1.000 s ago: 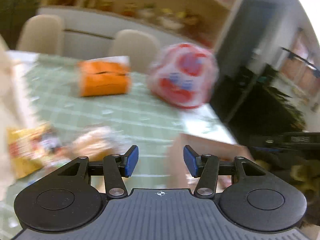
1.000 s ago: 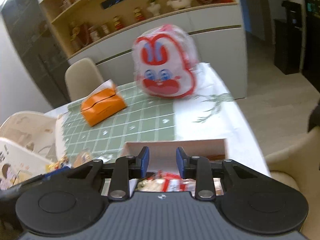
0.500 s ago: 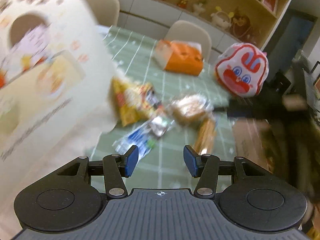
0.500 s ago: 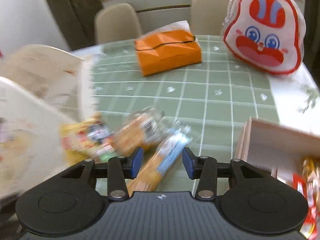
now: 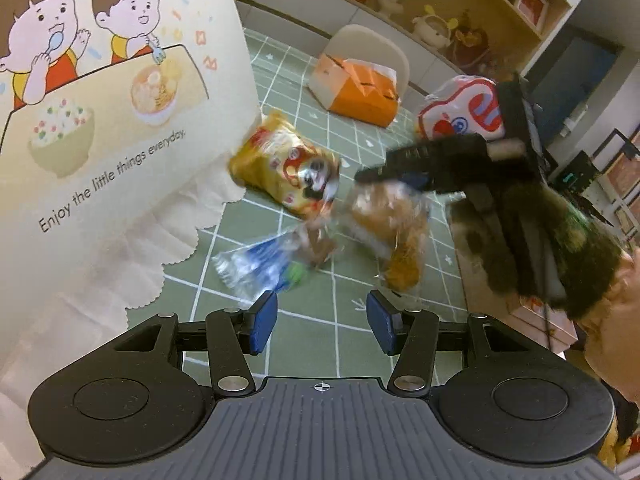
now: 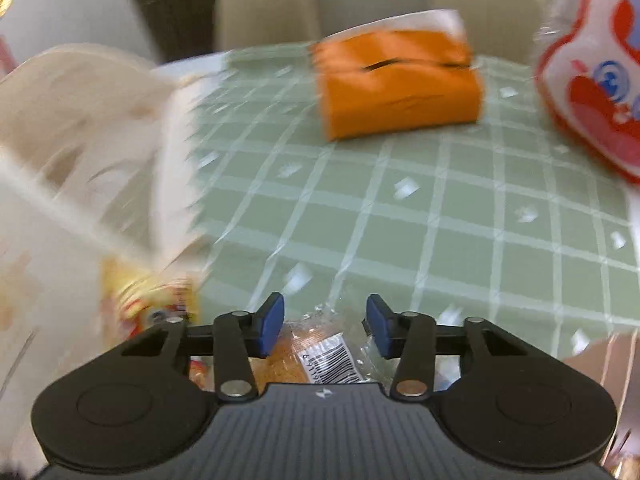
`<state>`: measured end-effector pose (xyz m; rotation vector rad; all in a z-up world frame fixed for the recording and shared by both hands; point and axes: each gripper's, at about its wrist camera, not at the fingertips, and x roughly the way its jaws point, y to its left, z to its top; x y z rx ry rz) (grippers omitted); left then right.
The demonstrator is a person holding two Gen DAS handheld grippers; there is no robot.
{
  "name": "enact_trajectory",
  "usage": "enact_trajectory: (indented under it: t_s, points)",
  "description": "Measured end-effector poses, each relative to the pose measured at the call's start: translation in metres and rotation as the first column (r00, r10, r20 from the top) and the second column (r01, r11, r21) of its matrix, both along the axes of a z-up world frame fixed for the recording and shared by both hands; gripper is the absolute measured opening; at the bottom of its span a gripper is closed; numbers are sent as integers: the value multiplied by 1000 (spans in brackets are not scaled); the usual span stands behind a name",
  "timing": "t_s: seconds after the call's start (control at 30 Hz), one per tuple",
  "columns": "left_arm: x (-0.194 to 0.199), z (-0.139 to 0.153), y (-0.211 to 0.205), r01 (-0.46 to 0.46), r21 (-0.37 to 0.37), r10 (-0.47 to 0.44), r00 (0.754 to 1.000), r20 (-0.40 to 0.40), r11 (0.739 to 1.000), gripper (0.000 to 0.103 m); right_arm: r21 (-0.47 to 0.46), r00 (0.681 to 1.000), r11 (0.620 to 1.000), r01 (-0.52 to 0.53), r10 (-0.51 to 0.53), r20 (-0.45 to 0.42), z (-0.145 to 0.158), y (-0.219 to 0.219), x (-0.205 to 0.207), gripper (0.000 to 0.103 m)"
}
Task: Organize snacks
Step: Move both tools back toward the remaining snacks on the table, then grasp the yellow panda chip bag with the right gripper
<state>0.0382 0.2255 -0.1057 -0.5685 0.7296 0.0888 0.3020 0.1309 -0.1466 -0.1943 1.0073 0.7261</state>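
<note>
Table (image 5: 320, 332): green checked cloth, seen from both of your wrist cameras.

Paper bag (image 5: 100, 128), cartoon print, fills the 9 to 11 o'clock part of the left view; it stands against the snack pile.

Orange pack (image 6: 396, 84) lies at 12 o'clock in the right view, well apart from the pile. Red and white rabbit-face bag (image 6: 592, 92) at 2 o'clock, near the table's edge.

Snacks, loose on the cloth near the middle of the left view: yellow packet (image 5: 288, 168) touching the paper bag's edge; bread in clear wrap (image 5: 392, 216) just to its right; blue and clear wrapper (image 5: 256, 268) at 7 o'clock from the bread.

Your left gripper (image 5: 322, 322): jaws open, nothing between them, bare cloth underneath, the pile just ahead.

Your right gripper (image 6: 322, 324): jaws have just been closing slightly but stand apart, straddling the wrapped bread (image 6: 320, 356) with a barcode label; pads not pressing on it. In the left view it sits at 2 o'clock, above the bread.

Cardboard box (image 6: 600, 364) corner at 4 o'clock in the right view.
</note>
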Motion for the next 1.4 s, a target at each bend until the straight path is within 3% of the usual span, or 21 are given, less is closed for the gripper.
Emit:
enact_trajectory:
  t_s: [0.23, 0.5, 0.6, 0.7, 0.77, 0.87, 0.93, 0.97, 1.0, 1.13, 1.2, 1.3, 1.4]
  points:
    - [0, 1, -9, 26, 16, -26, 1000, -17, 1000, 55, 20, 971, 972, -234, 234, -51, 13, -14, -80, 38]
    - [5, 3, -28, 137, 53, -133, 989, -62, 989, 55, 78, 953, 960, -269, 277, -122, 22, -44, -121, 38]
    - [3, 3, -33, 147, 54, -143, 987, -67, 988, 55, 104, 973, 970, -220, 225, -45, 40, -54, -115, 39]
    - [1, 3, -32, 138, 35, -136, 989, -61, 990, 54, 63, 977, 979, -196, 189, 96, 52, -41, -101, 56]
    - [-3, 3, -28, 131, 30, -129, 990, -56, 991, 54, 7, 952, 971, -239, 233, 198, 52, -19, -95, 60]
    - [-12, 3, -18, 102, 26, -101, 993, -56, 994, 54, -132, 859, 923, -362, 385, 338, 35, 30, -92, 60]
    - [-21, 2, -8, 73, 22, -72, 996, -54, 997, 54, -218, 803, 880, -422, 475, 361, 19, 60, -89, 60]
    - [-26, 0, -2, 55, 19, -54, 997, -55, 998, 54, -240, 792, 868, -434, 495, 357, 12, 70, -85, 60]
    - [-30, -1, 2, 39, 16, -38, 998, -56, 999, 54, -250, 800, 867, -430, 495, 340, 5, 80, -79, 60]
    - [-46, -12, 21, -28, -11, 27, 997, -69, 1000, 54, -184, 886, 892, -412, 439, 149, -15, 98, -48, 68]
    - [-49, -17, 26, -50, -25, 48, 996, -76, 998, 54, -166, 903, 907, -387, 409, 132, -16, 96, -44, 69]
    - [-48, -18, 29, -58, -41, 54, 995, -78, 997, 54, -132, 927, 926, -354, 366, 81, -11, 89, -46, 58]
    - [-43, -11, 23, -37, -39, 34, 997, -62, 999, 54, -19, 940, 940, -339, 340, 14, 7, 66, -57, 49]
